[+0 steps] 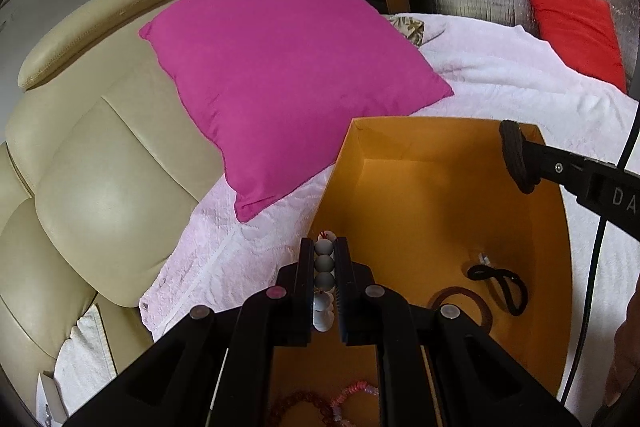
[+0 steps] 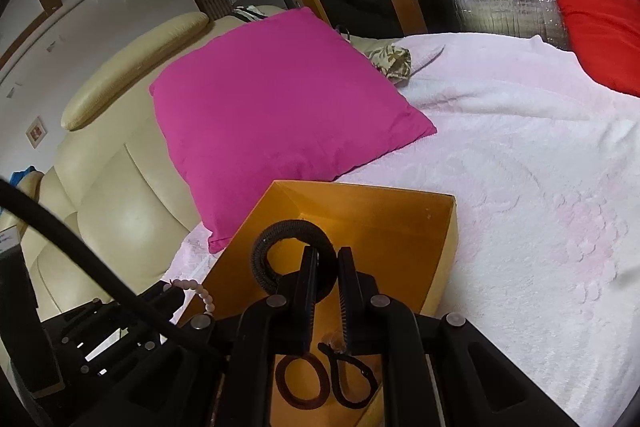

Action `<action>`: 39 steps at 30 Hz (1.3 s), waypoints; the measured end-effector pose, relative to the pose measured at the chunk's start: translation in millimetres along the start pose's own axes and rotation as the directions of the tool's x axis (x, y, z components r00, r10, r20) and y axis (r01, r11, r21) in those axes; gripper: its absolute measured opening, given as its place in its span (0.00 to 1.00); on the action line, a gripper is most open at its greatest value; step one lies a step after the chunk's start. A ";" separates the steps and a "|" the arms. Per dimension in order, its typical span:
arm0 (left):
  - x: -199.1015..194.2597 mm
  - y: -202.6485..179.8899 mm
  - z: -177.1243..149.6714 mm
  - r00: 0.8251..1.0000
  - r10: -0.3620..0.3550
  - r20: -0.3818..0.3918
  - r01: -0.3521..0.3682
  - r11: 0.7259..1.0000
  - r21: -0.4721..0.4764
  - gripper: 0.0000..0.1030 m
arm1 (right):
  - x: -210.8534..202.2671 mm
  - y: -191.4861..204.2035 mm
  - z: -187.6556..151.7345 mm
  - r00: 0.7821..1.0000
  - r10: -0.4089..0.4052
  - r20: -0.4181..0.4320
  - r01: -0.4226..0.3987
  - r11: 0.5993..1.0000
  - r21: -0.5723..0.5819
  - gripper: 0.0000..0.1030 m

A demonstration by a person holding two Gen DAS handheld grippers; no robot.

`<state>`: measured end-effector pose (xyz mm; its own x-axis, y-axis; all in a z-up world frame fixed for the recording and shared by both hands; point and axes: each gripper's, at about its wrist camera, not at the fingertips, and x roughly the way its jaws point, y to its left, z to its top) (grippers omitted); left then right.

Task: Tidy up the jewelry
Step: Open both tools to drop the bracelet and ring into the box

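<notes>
- Armchair (image 1: 92,187): cream leather, at nine o'clock in the left wrist view, beside the bed.
- Pink cushion (image 1: 288,83): leaned across the chair back and the bed, at twelve o'clock from the box.
- Bedspread (image 1: 500,83): pale, textured, under the box.
- Left gripper (image 1: 325,259): fingers nearly pressed together, pinching a bead bracelet (image 1: 324,269); grey-white beads stacked between the pads, held over the box's near-left corner.
- Box (image 1: 400,147): open, orange inside, resting on the bedspread at the centre of both views.
- Contents on the box floor: a brown hair tie (image 1: 464,303) and a looped black cord (image 1: 500,287) at four o'clock from the left gripper, touching or just beside each other; red and pink bead strands (image 1: 340,403) at six o'clock, partly hidden by the gripper body.
- Right gripper (image 2: 328,267): fingers nearly closed, pinching a thick black hair band (image 2: 280,251), whose loop stood out at ten o'clock from the fingertips, above the box interior.
- Red cushion (image 1: 576,27): at two o'clock, against a silvery wall.
</notes>
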<state>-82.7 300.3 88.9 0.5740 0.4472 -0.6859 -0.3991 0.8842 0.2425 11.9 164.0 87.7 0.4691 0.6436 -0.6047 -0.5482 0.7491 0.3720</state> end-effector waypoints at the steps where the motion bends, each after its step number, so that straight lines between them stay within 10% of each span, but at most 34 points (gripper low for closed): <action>1: 1.7 -0.5 -0.4 1.000 -0.001 -0.005 0.001 1.000 0.002 0.09 | 1.3 -0.5 -0.1 1.000 -0.001 -0.001 0.001 1.000 0.004 0.11; 28: 18.4 -12.9 -0.2 1.000 0.013 -0.029 -0.011 0.999 0.053 0.11 | 21.5 -7.4 -5.8 0.999 -0.014 -0.033 0.016 0.998 0.057 0.13; 39: -4.0 -10.7 3.1 0.999 0.042 0.032 -0.044 0.997 0.062 0.48 | 12.5 -6.2 -5.9 1.000 -0.014 -0.027 0.016 0.998 0.065 0.13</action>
<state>-78.6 289.5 91.1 0.5789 0.4884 -0.6530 -0.3788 0.8702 0.3151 17.1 166.5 73.7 0.4581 0.6284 -0.6287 -0.4947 0.7678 0.4071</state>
